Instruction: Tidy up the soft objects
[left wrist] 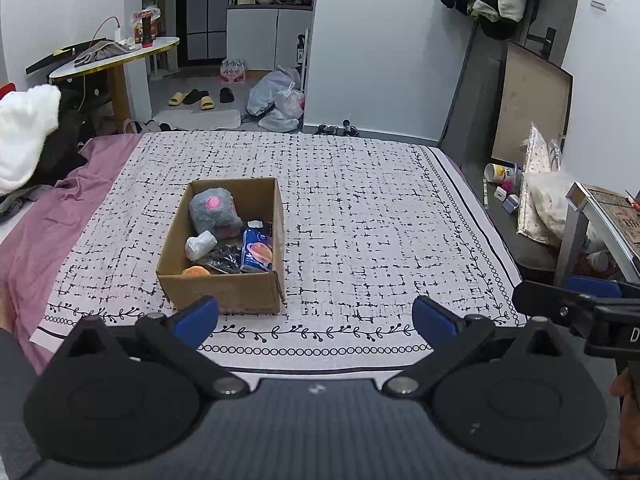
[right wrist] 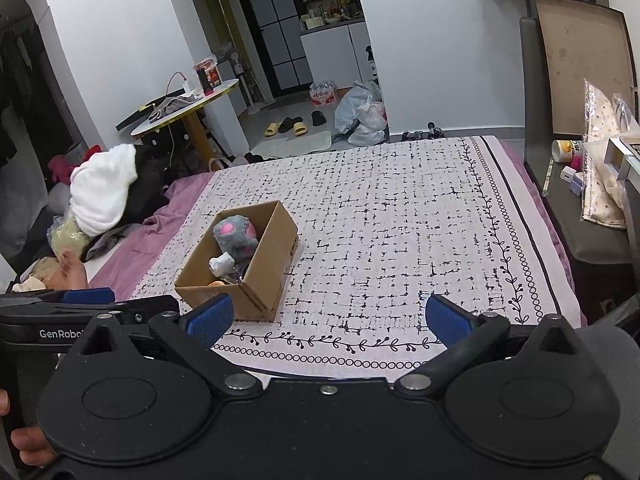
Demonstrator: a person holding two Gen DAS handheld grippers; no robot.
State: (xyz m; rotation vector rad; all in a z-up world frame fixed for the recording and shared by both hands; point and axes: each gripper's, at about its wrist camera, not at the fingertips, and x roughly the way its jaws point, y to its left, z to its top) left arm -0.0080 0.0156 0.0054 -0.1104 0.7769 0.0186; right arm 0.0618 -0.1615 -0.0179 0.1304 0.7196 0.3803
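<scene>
A brown cardboard box [left wrist: 224,294] stands on the patterned bed cover [left wrist: 360,208]. Inside lie a grey plush with pink spots [left wrist: 214,210], a white crumpled item [left wrist: 200,245], a blue tissue pack [left wrist: 258,251], a black wrapper [left wrist: 224,259] and an orange object [left wrist: 195,271]. My left gripper [left wrist: 316,318] is open and empty, just in front of the box. My right gripper [right wrist: 330,318] is open and empty, to the right of the box [right wrist: 256,280]; the grey plush [right wrist: 235,236] shows there too. Each gripper appears at the edge of the other's view.
A pile of white and dark clothes [right wrist: 106,192] lies on the purple sheet at the bed's left. A dark bench with bags and bottles [right wrist: 592,184] runs along the right edge. A round table [left wrist: 116,58] and plastic bags [left wrist: 276,98] stand beyond the bed.
</scene>
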